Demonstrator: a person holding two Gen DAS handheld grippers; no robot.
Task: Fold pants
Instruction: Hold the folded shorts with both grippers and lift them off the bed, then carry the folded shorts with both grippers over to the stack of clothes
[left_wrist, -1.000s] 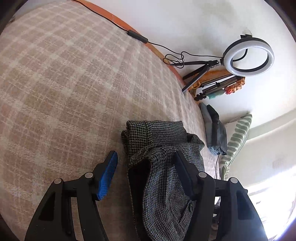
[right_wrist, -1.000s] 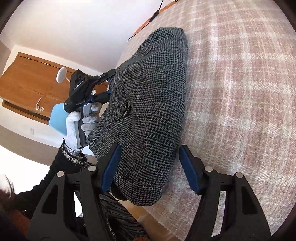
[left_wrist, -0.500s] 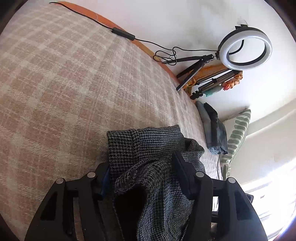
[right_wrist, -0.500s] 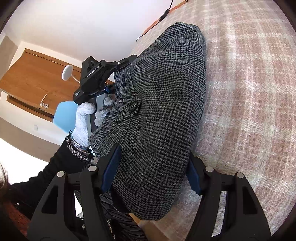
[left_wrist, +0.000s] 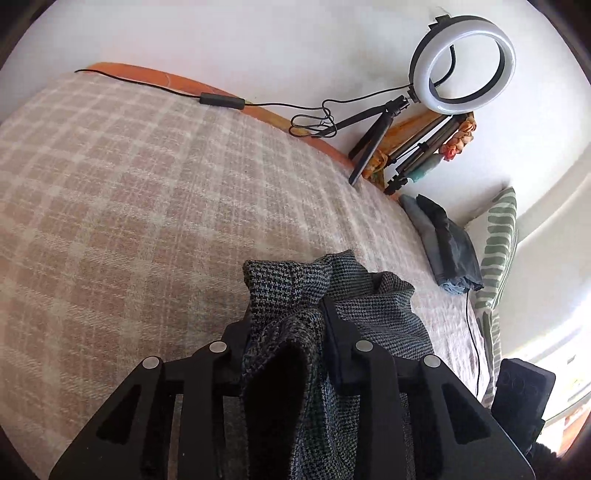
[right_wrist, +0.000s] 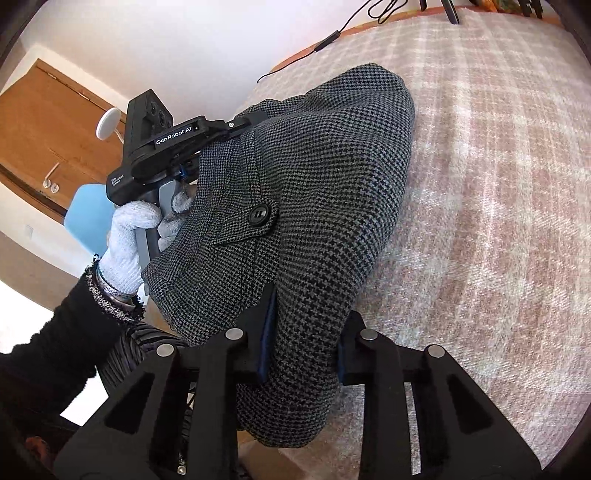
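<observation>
The left hand-held gripper (left_wrist: 286, 332) is clamped on a bunched edge of the pants (right_wrist: 317, 192). The right hand-held gripper (right_wrist: 304, 341) is clamped on the opposite edge, with the bed (right_wrist: 498, 221) beneath

pants (right_wrist: 317, 192) on bed (right_wrist: 498, 221), ring light (left_wrist: 463, 61) behind

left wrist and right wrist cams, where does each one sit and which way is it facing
Left wrist: on the left tool, looking along its fingers across the plaid bed cover to the ring light; the tool is shut on the houndstooth pants.
Right wrist: on the right tool, facing the door; shows the gloved left hand.
Shared: pants, bed cover, left tool.
</observation>
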